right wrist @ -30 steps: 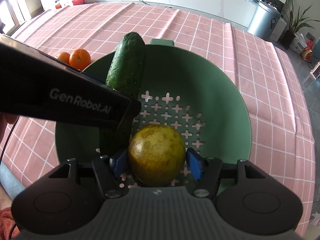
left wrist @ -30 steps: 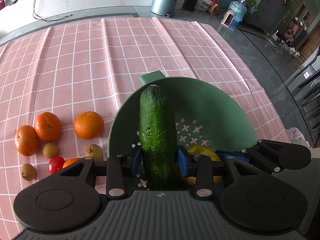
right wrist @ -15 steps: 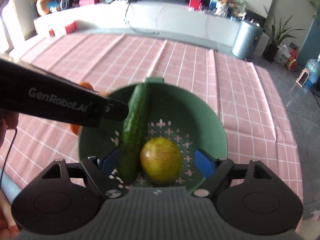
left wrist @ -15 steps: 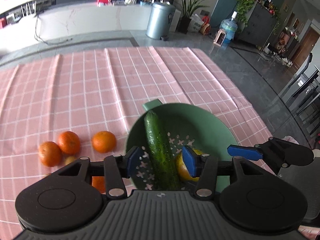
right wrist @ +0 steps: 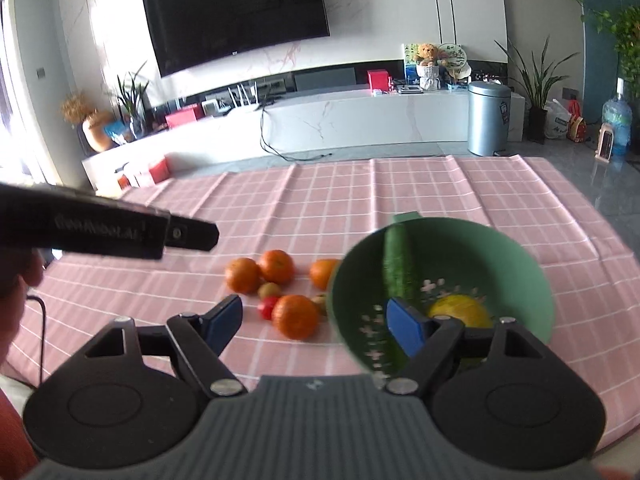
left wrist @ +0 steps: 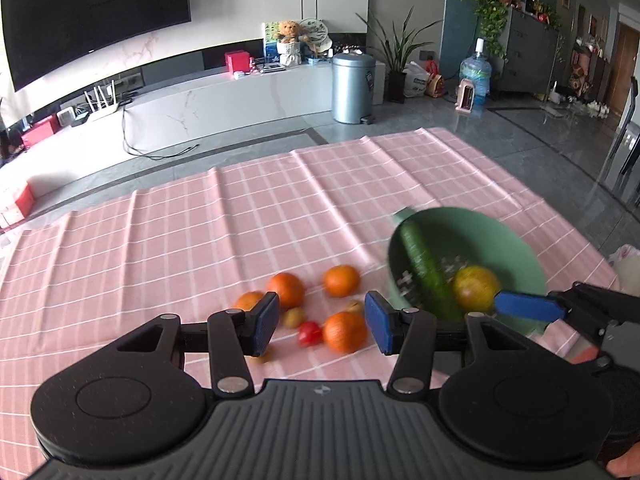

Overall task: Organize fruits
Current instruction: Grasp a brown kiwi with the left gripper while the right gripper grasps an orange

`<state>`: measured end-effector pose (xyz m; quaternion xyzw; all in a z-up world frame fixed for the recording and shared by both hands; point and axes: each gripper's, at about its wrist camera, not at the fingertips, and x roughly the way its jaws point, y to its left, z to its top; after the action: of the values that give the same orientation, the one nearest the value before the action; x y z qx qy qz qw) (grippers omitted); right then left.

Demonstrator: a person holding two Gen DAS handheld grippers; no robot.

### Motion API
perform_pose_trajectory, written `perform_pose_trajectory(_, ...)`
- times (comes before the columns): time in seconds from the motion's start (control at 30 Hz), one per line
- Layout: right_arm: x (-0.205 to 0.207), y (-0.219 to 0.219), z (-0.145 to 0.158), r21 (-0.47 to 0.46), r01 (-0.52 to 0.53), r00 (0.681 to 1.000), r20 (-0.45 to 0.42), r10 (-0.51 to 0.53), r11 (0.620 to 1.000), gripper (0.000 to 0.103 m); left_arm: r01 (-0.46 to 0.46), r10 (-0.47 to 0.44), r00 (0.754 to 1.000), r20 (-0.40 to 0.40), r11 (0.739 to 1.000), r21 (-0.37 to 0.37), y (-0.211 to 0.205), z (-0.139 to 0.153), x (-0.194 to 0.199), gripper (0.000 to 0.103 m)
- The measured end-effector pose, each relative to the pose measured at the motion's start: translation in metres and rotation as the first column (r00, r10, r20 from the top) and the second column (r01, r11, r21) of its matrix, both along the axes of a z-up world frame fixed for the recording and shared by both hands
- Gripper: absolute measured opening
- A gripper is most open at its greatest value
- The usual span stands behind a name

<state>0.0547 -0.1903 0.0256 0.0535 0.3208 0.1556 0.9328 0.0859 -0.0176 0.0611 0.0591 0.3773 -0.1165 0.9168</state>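
Observation:
A green colander bowl [left wrist: 516, 240] [right wrist: 520, 268] stands on the pink checked cloth and holds a cucumber [left wrist: 424, 264] [right wrist: 398, 264] and a yellow-green round fruit [left wrist: 476, 288] [right wrist: 460, 312]. Left of it lie several oranges [left wrist: 286, 289] [right wrist: 296, 316], a red tomato [left wrist: 310, 333] [right wrist: 267, 306] and small brown fruits [left wrist: 294, 317]. My left gripper [left wrist: 322, 324] is open and empty, raised above the loose fruit. My right gripper [right wrist: 314, 322] is open and empty, raised near the bowl's left rim; one of its fingers [left wrist: 528, 307] shows in the left wrist view.
The pink cloth [left wrist: 240, 224] covers the table out to its far edge. The left gripper's body [right wrist: 120, 232] reaches in from the left in the right wrist view. Beyond the table are a white TV bench [right wrist: 360, 120], a metal bin [left wrist: 353, 88] and plants.
Both grippers opened, letting go of the cucumber and the round fruit into the bowl, then pulled back and up. The views now take in the whole table and room.

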Motion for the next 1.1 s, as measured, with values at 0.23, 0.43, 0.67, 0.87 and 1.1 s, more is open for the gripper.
perform_pose_trajectory(0.23,-0.012,0.04,-0.013,-0.004,0.006,1.0,0.023,-0.006,1.0,0.072,-0.03,0.029,0.999,-0.016,1.0,-0.006,0.037,-0.024,-0.006,0.058)
perform_pose_trajectory(0.43,-0.007,0.057,-0.027,-0.045,0.005,1.0,0.02,-0.004,0.999,0.066,-0.032,0.03,0.998,-0.047,0.998,-0.046,0.054,-0.048,-0.01,0.058)
perform_pose_trajectory(0.67,0.0,0.075,-0.042,-0.117,-0.017,0.998,0.052,0.023,0.993,0.054,-0.033,0.028,0.998,-0.064,0.996,-0.081,0.063,-0.067,-0.005,0.057)
perform_pose_trajectory(0.87,0.016,0.087,-0.056,-0.16,-0.039,0.998,0.051,0.048,0.986,0.046,-0.082,0.067,0.991,-0.111,0.987,-0.136,0.071,-0.088,0.009,0.052)
perform_pose_trajectory(1.1,0.037,0.098,-0.072,-0.237,-0.029,0.998,0.043,0.041,0.971,0.039,-0.115,0.087,0.985,-0.148,0.976,-0.188,0.074,-0.105,0.029,0.047)
